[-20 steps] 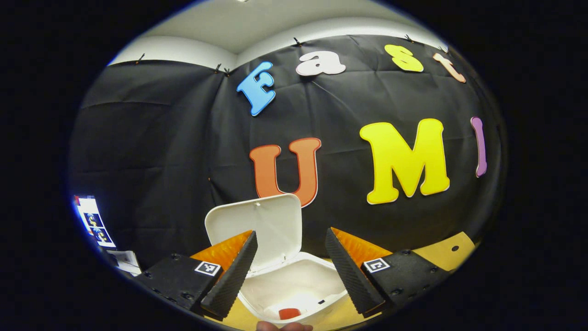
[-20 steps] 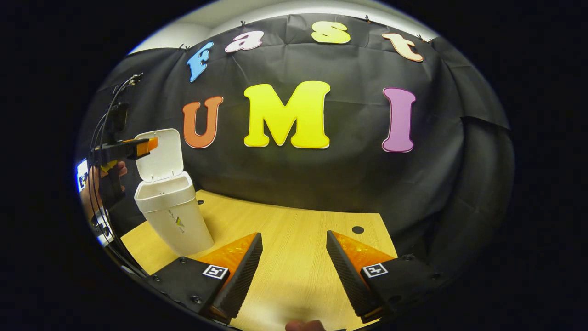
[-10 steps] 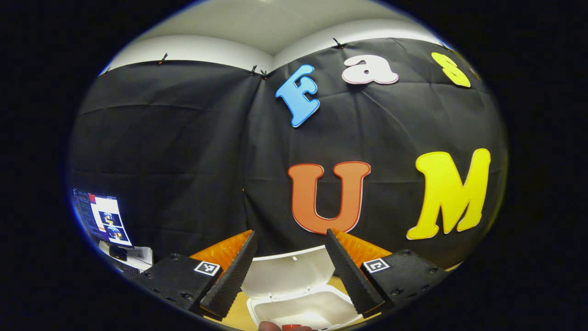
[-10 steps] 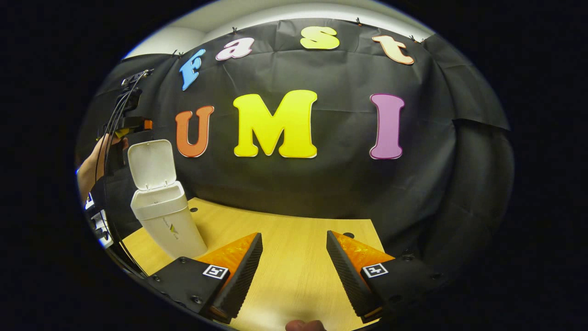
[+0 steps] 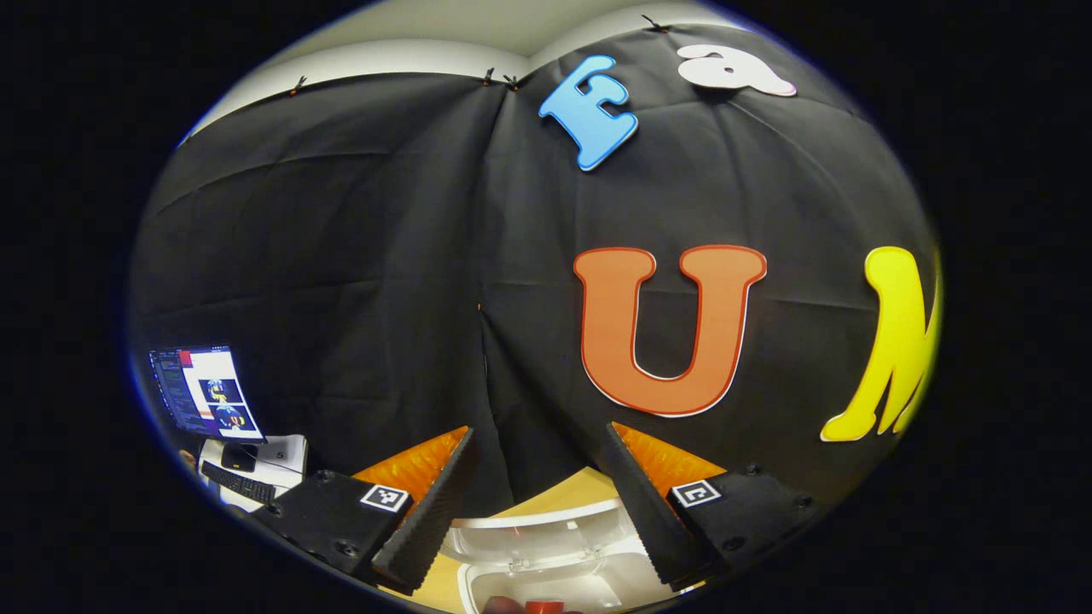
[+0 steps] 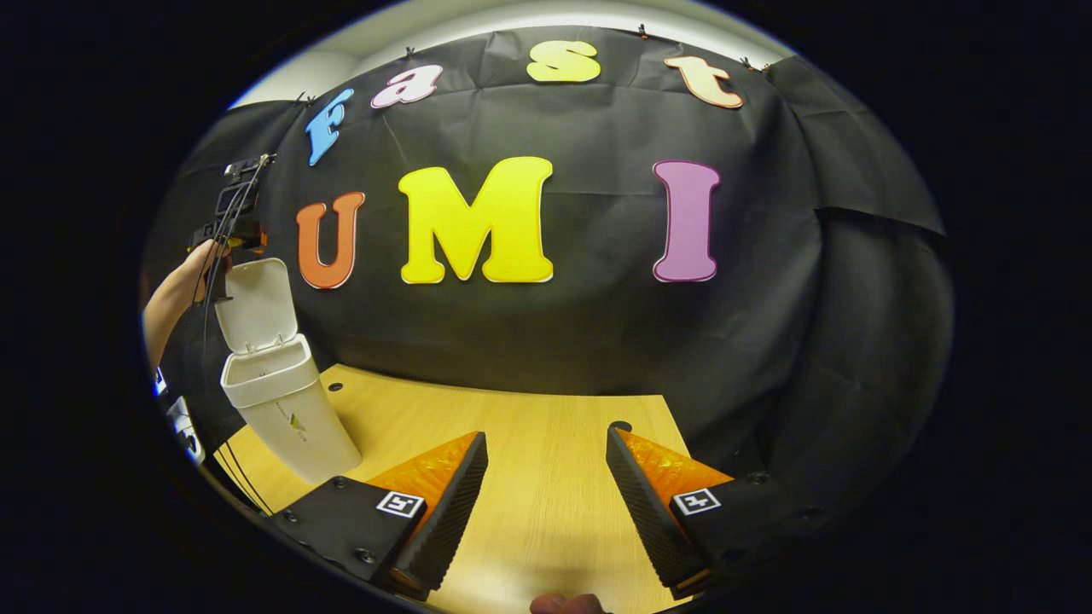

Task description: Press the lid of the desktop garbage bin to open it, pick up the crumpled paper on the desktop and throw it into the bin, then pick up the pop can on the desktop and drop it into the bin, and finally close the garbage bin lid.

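I have the left gripper (image 5: 537,503) held high, above and behind the garbage bin (image 6: 286,409), its fingers spread apart with nothing between them. In the right gripper view I see it by the top edge of the raised lid (image 6: 256,303), a hand (image 6: 200,260) and forearm reaching in from the left. Looking down in the left gripper view, the lid stands open beneath the fingers and a small red shape (image 5: 544,606) sits inside the bin, possibly the pop can. My right gripper (image 6: 546,503) hovers over the wooden desktop (image 6: 529,426), fingers apart and empty. The bin stands near the desktop's left edge, well apart from my right gripper.
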A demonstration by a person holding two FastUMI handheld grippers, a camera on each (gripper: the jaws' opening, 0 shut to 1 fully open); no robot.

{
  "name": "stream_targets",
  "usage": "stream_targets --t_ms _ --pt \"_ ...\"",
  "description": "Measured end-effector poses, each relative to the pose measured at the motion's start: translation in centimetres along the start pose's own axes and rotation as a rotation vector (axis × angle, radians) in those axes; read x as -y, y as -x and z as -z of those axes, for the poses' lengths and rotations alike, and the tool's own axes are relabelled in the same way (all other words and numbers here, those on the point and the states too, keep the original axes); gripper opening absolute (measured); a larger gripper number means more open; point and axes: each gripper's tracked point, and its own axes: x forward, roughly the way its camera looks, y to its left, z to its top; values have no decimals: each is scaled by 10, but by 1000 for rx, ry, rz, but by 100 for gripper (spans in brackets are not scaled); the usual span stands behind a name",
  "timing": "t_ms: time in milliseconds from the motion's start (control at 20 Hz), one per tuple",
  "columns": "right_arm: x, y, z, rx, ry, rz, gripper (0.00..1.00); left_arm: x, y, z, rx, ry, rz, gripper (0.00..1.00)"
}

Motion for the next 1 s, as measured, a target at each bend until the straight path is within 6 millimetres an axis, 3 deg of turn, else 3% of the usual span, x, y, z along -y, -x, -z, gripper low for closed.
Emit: stream_targets --t_ms 200,450,700,850,1000 --pt "2 -2 4 -17 -7 0 90 1 10 13 -45 44 1 94" --pt "-8 -3 5 -14 2 -49 90 7 46 28 -35 65 19 95" --pt "-16 5 7 -8 35 -104 90 23 91 71 -27 105 35 94" --pt "-12 12 8 -10 45 -105 90 31 108 103 -50 101 40 94" --pt "-4 19 12 -21 40 -91 90 46 116 150 -121 71 74 96"
